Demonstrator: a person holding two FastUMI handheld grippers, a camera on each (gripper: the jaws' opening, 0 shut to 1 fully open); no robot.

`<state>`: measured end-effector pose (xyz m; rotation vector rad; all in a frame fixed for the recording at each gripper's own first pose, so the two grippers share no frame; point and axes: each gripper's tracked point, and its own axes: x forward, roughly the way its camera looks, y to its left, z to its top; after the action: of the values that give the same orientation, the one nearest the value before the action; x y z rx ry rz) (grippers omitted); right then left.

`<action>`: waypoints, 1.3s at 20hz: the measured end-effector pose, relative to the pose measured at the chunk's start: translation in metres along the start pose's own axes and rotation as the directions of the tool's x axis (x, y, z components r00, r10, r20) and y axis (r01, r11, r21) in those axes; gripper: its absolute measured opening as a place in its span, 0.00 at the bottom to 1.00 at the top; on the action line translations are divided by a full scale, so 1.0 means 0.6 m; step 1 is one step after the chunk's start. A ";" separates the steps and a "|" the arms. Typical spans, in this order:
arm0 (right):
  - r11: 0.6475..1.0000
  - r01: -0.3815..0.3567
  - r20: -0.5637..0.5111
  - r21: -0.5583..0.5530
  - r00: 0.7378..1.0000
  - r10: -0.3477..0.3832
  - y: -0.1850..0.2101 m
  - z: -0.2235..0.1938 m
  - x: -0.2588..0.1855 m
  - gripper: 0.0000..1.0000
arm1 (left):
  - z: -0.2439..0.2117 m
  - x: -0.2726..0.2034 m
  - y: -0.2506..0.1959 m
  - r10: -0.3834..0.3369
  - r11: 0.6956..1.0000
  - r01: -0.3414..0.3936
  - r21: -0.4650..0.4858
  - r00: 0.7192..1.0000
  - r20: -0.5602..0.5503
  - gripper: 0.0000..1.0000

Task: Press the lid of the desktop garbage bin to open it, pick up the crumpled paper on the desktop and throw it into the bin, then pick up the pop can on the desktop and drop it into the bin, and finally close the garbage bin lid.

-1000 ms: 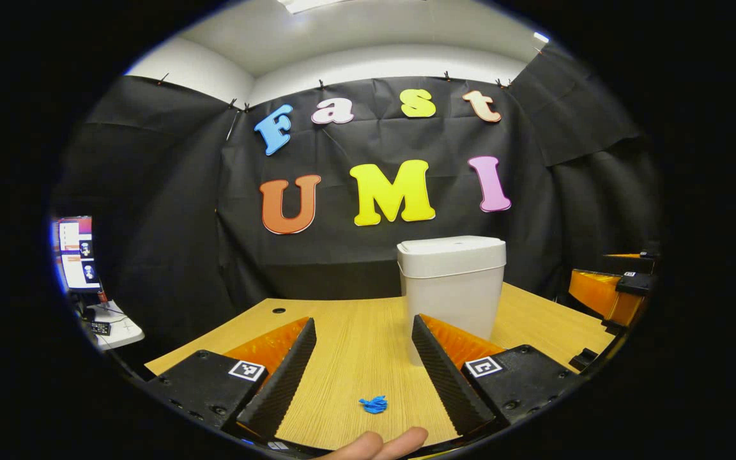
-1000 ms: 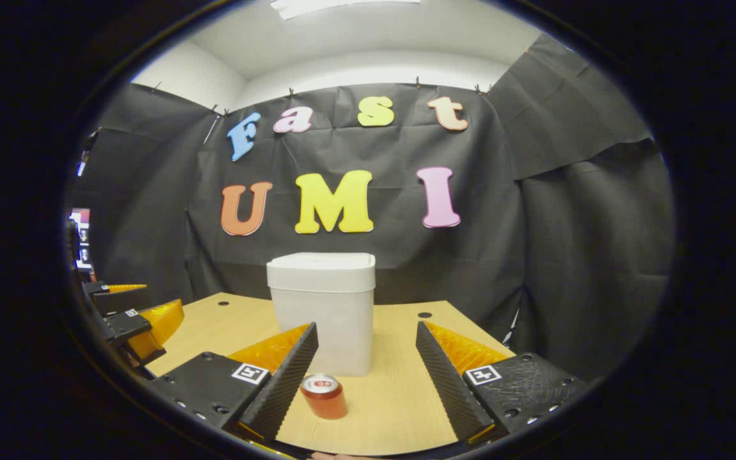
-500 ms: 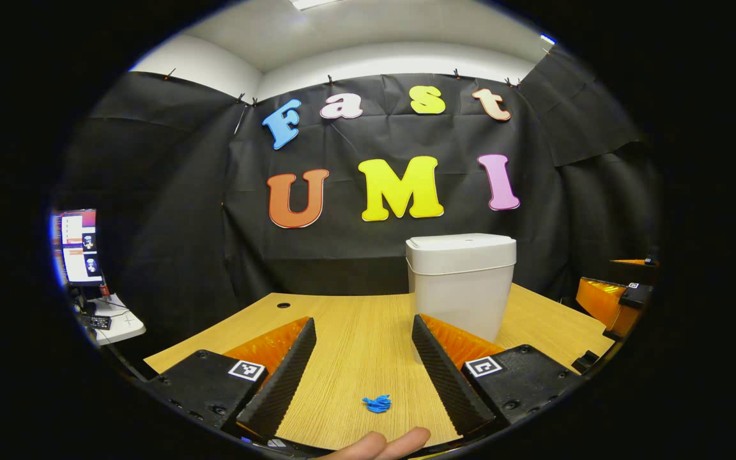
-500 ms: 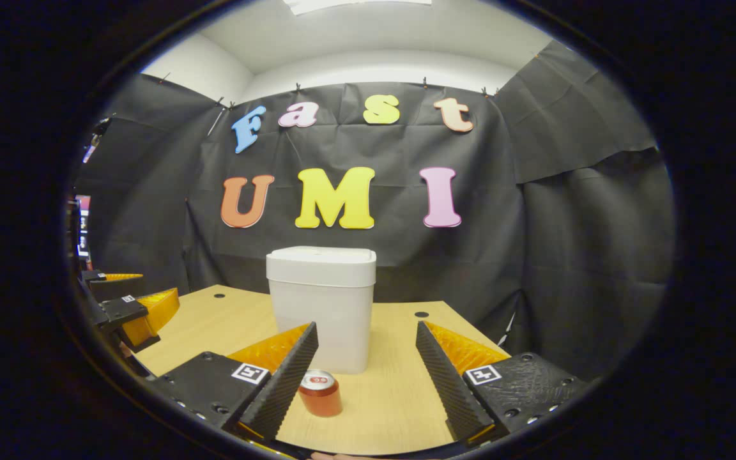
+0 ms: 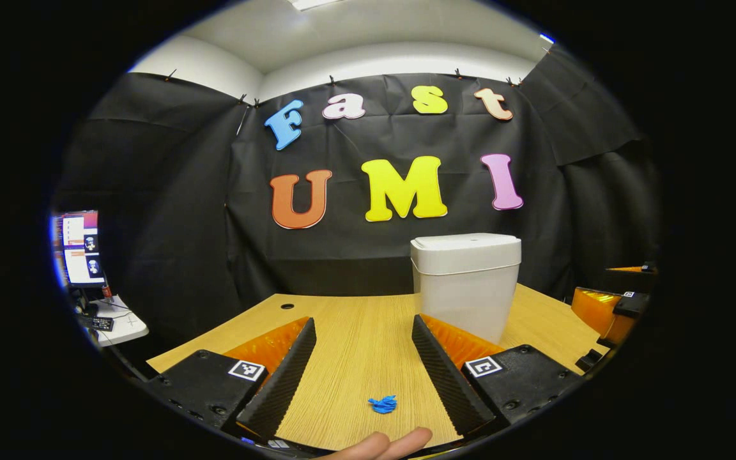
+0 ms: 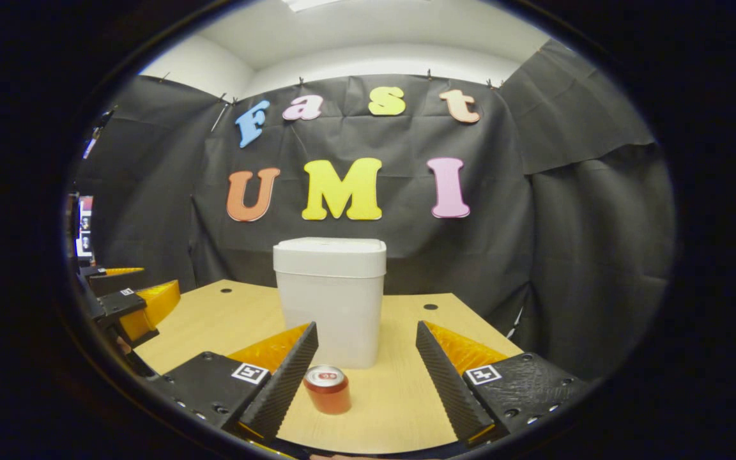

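Left gripper: spread wide, holding nothing. Right gripper: spread wide too, empty. White plastic bin with flat lid: middle of right gripper view, a bit higher and nearer than a moment ago, lid shut. Small blue crumpled paper: bottom middle, on the wooden desk. Red pop can: bottom middle, standing up. Probably moving in to press the lid; nothing done yet.

On the wooden table a lidded white bin is stood, with a red can just before it and blue crumpled paper lying nearer its front edge.
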<state>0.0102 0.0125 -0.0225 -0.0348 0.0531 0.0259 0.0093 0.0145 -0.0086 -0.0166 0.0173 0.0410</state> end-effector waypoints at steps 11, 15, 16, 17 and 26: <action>0.997 0.022 0.042 -0.079 0.999 -0.019 0.007 0.016 0.033 0.92 | -0.003 0.003 0.005 0.011 1.000 -0.010 0.016 1.000 -0.005 0.98; 1.000 -0.016 0.031 -0.020 0.999 0.016 0.019 0.041 0.063 0.70 | 0.000 0.003 0.006 0.004 1.000 -0.004 0.010 1.000 0.004 0.98; 1.000 -0.021 0.017 -0.001 1.000 0.021 0.020 0.044 0.074 0.58 | -0.001 0.005 0.007 0.002 1.000 -0.002 0.004 1.000 0.003 0.98; 1.000 -0.020 0.006 0.015 1.000 0.020 0.019 0.047 0.085 0.52 | -0.001 0.006 0.010 0.004 1.000 -0.004 -0.001 1.000 -0.001 0.98; 0.997 -0.068 -0.016 0.037 0.998 0.068 0.046 0.144 0.193 0.00 | -0.019 0.026 0.063 0.057 0.998 -0.058 -0.034 0.998 -0.036 0.98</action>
<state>0.1298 0.0461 0.0568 0.0030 0.0718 0.0928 0.0234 0.0525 -0.0208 -0.0516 0.0518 0.0990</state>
